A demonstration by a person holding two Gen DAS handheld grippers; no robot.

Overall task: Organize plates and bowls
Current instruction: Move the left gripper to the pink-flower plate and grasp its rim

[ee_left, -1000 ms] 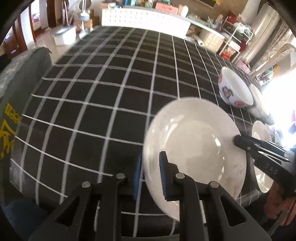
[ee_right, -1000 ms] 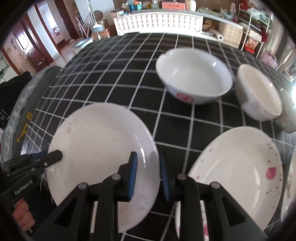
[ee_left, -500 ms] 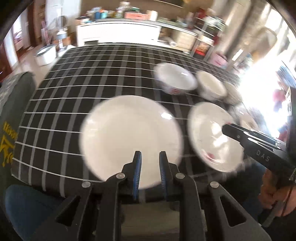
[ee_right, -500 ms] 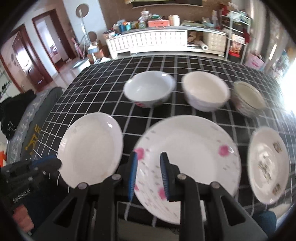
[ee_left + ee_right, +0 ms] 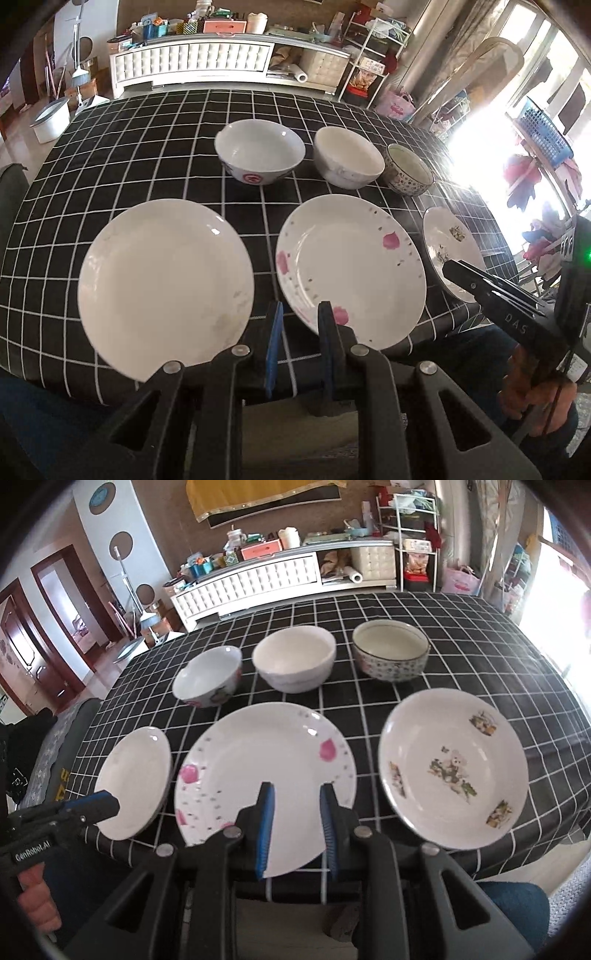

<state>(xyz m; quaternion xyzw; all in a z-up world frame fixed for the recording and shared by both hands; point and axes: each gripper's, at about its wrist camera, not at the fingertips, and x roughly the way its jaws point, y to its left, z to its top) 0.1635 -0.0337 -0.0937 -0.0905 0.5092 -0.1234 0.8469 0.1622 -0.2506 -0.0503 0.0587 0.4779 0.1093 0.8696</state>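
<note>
On the black checked tablecloth (image 5: 147, 155) three plates lie in a near row: a plain white plate (image 5: 166, 284) (image 5: 136, 775), a pink-flowered plate (image 5: 351, 269) (image 5: 266, 760) and a small pictured plate (image 5: 450, 251) (image 5: 454, 771). Behind them stand a red-marked bowl (image 5: 258, 151) (image 5: 208, 681), a white bowl (image 5: 347, 157) (image 5: 295, 661) and a speckled bowl (image 5: 406, 173) (image 5: 391, 653). My left gripper (image 5: 299, 332) hovers at the near table edge between the first two plates, jaws narrowly apart and empty. My right gripper (image 5: 295, 812) hangs above the flowered plate's near rim, a little apart, holding nothing.
The table's near edge runs just under both grippers, with a person's blue-clad legs (image 5: 55, 417) below it. A white cabinet (image 5: 192, 66) and cluttered shelves (image 5: 373, 55) stand beyond the far edge. The far half of the cloth carries no dishes.
Both grippers have drawn back and up from the plain white plate and swung right. That plate stays flat on the cloth, and the whole row of dishes has come into view.
</note>
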